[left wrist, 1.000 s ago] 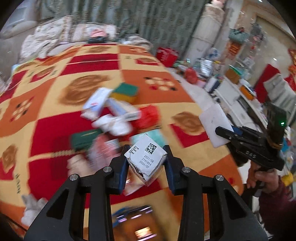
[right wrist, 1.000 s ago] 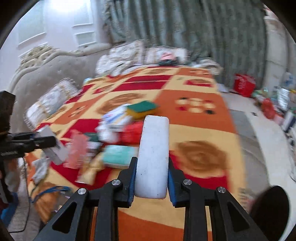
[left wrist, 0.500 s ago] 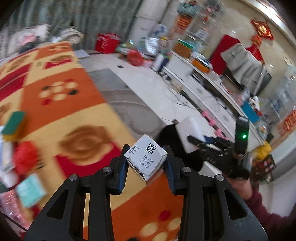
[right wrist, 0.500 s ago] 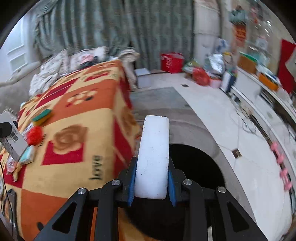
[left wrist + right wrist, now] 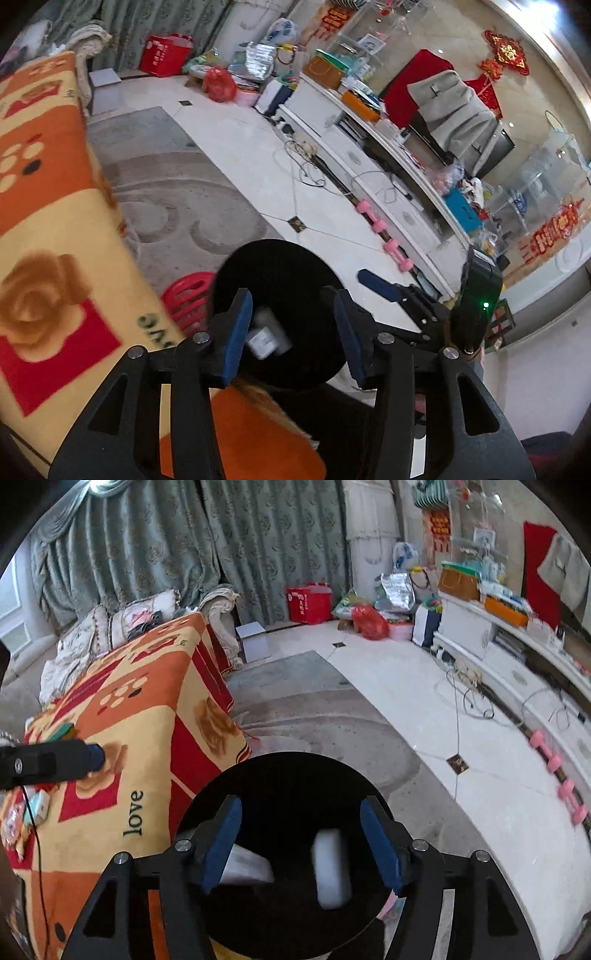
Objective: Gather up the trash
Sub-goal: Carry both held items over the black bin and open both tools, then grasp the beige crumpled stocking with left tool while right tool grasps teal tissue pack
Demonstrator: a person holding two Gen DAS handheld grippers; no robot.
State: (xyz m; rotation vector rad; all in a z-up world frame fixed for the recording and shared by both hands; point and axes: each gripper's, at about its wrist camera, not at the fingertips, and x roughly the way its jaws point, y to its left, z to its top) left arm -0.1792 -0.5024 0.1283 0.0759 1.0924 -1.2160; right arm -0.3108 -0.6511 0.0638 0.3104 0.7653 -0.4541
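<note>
A round black bin [image 5: 280, 295] stands on the floor beside the table; it also shows in the right wrist view [image 5: 291, 812]. My left gripper [image 5: 291, 332] is open above the bin, and the small white box [image 5: 267, 334] is blurred below it inside the bin. My right gripper [image 5: 301, 842] is open above the bin, and the white foam block [image 5: 330, 867] is inside it, with another white piece [image 5: 243, 864] to its left. The right gripper appears in the left wrist view [image 5: 380, 290]. More trash [image 5: 37, 805] lies on the table.
The table has an orange, red and yellow patterned cloth [image 5: 147, 720]. A red plastic stool [image 5: 188, 299] stands beside the bin. A grey rug [image 5: 314, 720], white floor tiles, pink dumbbells [image 5: 561, 786] and a cluttered white cabinet [image 5: 517, 657] lie to the right.
Both grippers have swung from the table to over the black bin and opened. The white box and the white foam block have dropped into the bin.
</note>
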